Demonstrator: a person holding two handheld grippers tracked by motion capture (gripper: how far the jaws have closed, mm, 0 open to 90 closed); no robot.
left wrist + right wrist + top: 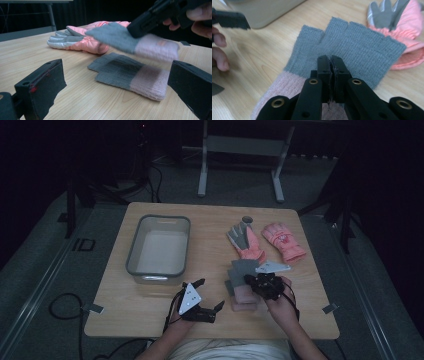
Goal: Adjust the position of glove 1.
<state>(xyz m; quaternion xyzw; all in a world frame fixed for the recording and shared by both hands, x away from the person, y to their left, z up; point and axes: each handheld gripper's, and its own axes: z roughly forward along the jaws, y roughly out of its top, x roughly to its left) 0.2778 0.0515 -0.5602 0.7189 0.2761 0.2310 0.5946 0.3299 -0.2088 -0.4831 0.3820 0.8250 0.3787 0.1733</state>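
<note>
The right tool (330,60) is clamped on a grey knit fingerless glove with a pink cuff (130,40), pinching it near where the grey meets the pink and holding it just above the desk (210,227), directly over its mate, the second knit glove (130,76), which lies flat on the wood. The left tool (202,295) rests low near the front edge with its jaws spread wide and nothing between them. The main risk, as I judge it, is the thin pinch: only a small fold of loose knit is caught, so a quick swing toward the grey bin (159,270) could let the glove slide out and drop short. The hanging fingers may also drag across the glove below and pull it askew, or snag on the bin's rim. The two pink padded gloves (247,242) lie well behind and should stay clear unless the lift swings backward.
</note>
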